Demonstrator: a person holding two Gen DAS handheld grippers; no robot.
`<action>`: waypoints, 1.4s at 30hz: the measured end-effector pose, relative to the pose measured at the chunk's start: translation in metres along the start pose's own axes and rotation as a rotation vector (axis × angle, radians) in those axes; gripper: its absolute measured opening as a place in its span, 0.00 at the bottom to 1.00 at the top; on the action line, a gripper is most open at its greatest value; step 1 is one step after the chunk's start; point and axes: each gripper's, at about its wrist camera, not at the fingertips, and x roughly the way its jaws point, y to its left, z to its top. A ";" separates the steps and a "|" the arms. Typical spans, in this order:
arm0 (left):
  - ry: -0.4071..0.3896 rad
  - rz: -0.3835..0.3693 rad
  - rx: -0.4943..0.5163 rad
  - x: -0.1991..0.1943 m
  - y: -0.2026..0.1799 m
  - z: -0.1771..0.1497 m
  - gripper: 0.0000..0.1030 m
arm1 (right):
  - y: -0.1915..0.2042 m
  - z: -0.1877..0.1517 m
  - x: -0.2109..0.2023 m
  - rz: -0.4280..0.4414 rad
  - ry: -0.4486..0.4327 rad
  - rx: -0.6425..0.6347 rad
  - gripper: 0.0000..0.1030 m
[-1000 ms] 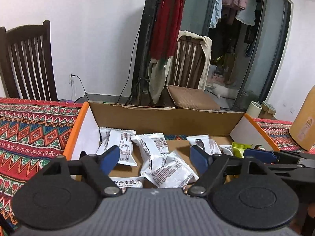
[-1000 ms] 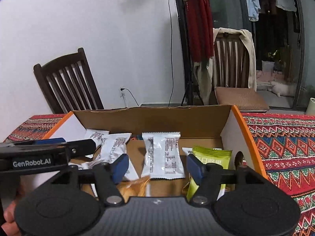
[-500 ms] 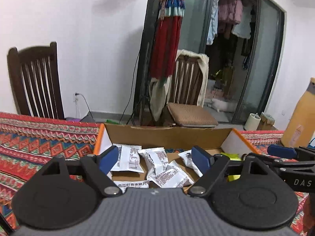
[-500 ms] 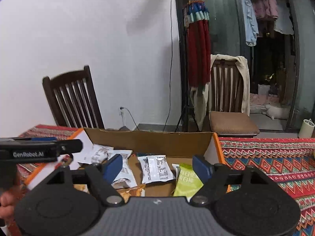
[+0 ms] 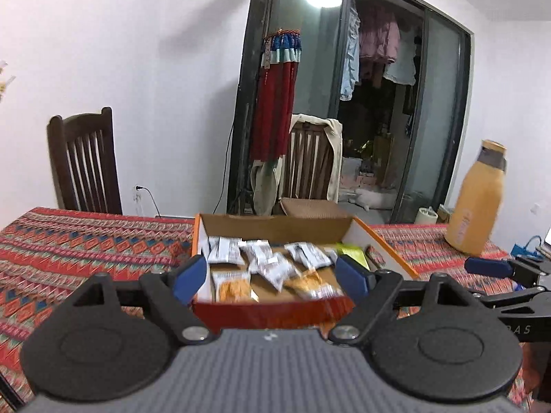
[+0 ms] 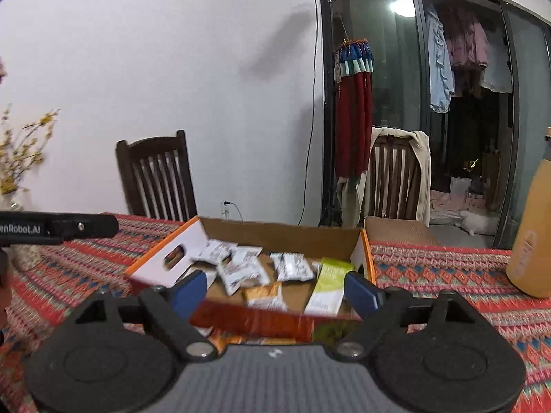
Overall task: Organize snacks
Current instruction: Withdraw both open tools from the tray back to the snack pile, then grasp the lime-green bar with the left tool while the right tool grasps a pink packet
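Fingers (image 5: 187,277) of the left gripper (image 5: 272,277) are spread wide with nothing held between them, and both blue pads are seen level, pointing forward over the near orange wall of the cardboard box (image 5: 275,222). In the right wrist view the right gripper (image 6: 275,287) is likewise opened wide and empty, held level just short of the same box, whose near wall is blurred between its pads.

Beyond and between the left fingers, several white snack packets (image 5: 225,249) are scattered across the far half of the box floor, and two orange packets (image 5: 234,287) lie nearer the fingertips. A green packet (image 5: 353,251) is seen just beyond the right-hand pad. From the right gripper the green packet (image 6: 330,284) lies just inside its right-hand pad, an orange packet (image 6: 265,296) lies between the pads, and white packets (image 6: 241,268) lie farther ahead.

The box is set on a desk covered by a red patterned cloth (image 5: 86,247). The right gripper's body is seen at the right edge of the left view, beside and level with the left one. A tan bottle (image 5: 477,199) stands on the cloth well to the right of the fingers, and a dark wooden chair (image 5: 84,161) stands beyond the desk on the left.
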 end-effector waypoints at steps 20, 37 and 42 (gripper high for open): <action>0.191 -0.051 -0.062 -0.149 -0.003 -0.154 0.91 | 0.057 -0.134 -0.183 -0.010 0.062 -0.026 0.91; 0.305 -0.072 -0.087 -0.075 0.011 -0.154 0.91 | 0.067 -0.138 -0.130 0.031 0.127 -0.007 0.89; 0.346 -0.077 -0.130 -0.041 0.009 -0.149 0.92 | 0.070 -0.133 -0.098 0.029 0.118 -0.028 0.81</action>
